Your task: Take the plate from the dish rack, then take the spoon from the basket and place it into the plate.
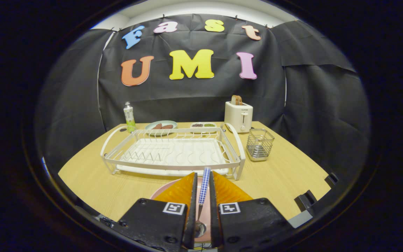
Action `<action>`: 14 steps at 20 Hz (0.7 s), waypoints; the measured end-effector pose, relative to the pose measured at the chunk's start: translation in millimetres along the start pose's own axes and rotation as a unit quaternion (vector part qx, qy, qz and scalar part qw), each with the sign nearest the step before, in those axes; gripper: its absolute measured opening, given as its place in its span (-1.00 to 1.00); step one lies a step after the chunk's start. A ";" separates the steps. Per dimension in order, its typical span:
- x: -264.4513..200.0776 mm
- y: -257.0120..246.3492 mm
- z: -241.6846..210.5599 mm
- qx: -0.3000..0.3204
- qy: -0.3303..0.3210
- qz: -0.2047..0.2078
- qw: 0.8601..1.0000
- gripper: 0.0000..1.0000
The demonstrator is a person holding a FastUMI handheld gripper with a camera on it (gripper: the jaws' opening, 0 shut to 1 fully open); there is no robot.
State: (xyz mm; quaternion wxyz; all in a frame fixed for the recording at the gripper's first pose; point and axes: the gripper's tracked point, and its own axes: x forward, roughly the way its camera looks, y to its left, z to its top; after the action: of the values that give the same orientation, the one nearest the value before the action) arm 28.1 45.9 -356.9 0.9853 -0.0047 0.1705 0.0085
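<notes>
A spoon [204, 187] with a blue-and-white checked handle stands between my fingers, handle tip up past the fingertips and bowl [199, 228] down near the gripper body. My gripper [203, 173] is shut on the spoon's handle. Under the fingers lies a pink plate [163, 191] on the wooden table, mostly hidden by the gripper. The spoon's bowl hangs over the plate; I cannot tell if it touches. Just beyond the fingers stands the white dish rack [173, 154], with nothing in it. The wire basket [259, 143] sits to the right of the rack.
Behind the rack stand a white toaster [238, 115] with bread in it, a green-labelled bottle [129, 117], a pale plate of sausages [160, 126] and a small dish [203, 125]. Bare tabletop [285, 175] lies on both sides of the gripper.
</notes>
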 end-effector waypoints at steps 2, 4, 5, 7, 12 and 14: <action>-1.7 -4.9 1.0 -0.005 0.008 0.003 1.000 -0.23; -7.7 -17.8 7.7 -0.007 0.010 -0.007 1.000 0.06; -10.5 -19.8 13.0 -0.007 0.010 -0.009 1.000 0.27; -17.1 -28.6 25.2 -0.001 0.012 -0.013 1.000 0.68; -35.2 -46.9 90.6 -0.001 -0.022 -0.021 1.000 0.92; -45.8 -50.0 126.1 -0.003 -0.041 -0.016 0.999 1.00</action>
State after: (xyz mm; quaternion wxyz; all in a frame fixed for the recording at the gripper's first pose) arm 28.3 -3.2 -222.4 0.9915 -0.0104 0.1294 -0.0062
